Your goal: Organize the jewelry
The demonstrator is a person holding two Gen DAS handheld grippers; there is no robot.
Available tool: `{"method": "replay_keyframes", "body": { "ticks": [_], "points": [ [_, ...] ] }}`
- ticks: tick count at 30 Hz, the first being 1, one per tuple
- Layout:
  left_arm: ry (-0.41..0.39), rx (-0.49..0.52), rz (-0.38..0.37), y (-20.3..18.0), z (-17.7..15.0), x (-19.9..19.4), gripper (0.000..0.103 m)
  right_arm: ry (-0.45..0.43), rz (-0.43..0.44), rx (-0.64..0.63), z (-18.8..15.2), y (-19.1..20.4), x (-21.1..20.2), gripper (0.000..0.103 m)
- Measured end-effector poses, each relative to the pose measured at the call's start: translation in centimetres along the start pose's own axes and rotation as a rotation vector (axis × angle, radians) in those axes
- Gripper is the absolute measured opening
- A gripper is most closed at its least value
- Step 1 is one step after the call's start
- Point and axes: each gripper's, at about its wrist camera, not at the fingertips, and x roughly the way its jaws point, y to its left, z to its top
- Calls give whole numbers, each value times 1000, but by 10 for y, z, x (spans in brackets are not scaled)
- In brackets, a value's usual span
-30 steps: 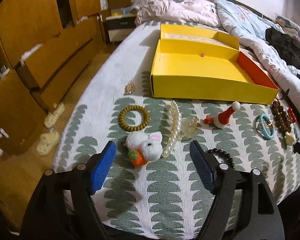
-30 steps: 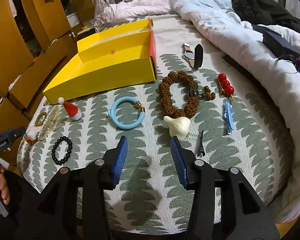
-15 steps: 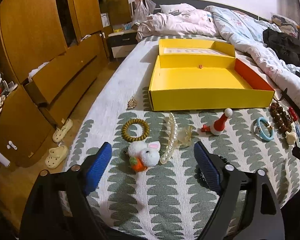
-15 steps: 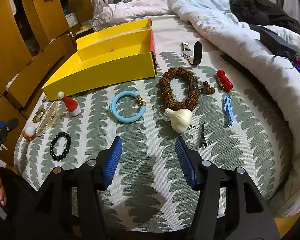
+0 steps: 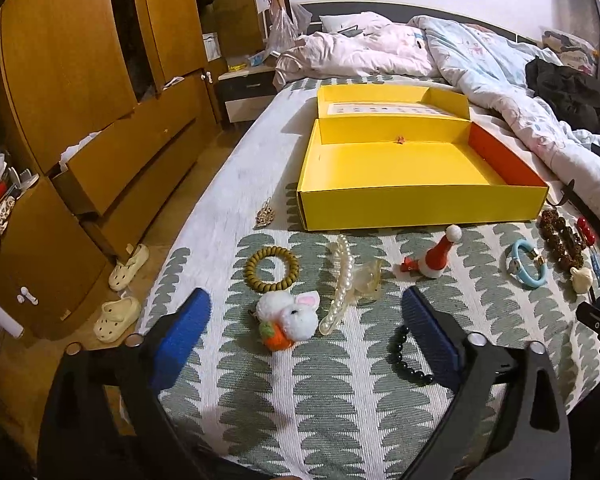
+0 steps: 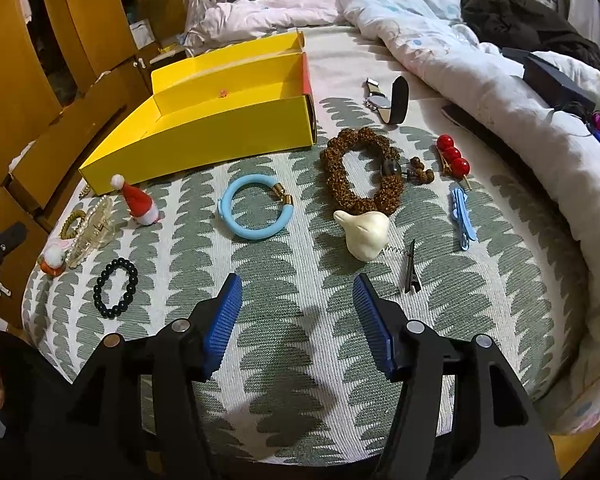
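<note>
yellow box (image 5: 420,204): open and empty, lying flat on the bed.
pearl clip (image 5: 340,280): long and white, lying just in front of the yellow box.
bead ring (image 5: 271,269): brown and round, lying left of the pearl clip.
bunny clip (image 5: 290,314): white and fluffy with an orange carrot, near the bead ring, on the side away from the box.
santa hat clip (image 6: 138,202): red and white, tipped over near the box's front wall.
blue bracelet (image 6: 256,211): lying flat, right of the hat.
black bead bracelet (image 6: 115,288): farther from the box than the others.
</note>
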Motion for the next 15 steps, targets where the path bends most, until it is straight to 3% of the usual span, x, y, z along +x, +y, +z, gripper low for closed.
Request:
{"method": "replay_keyframes", "body": {
  "ticks": [15],
  "points": [
    [-2, -7, -20, -3, 1, -2, 97, 0, -4, -1, -1, 0, 1, 61]
  ]
}}
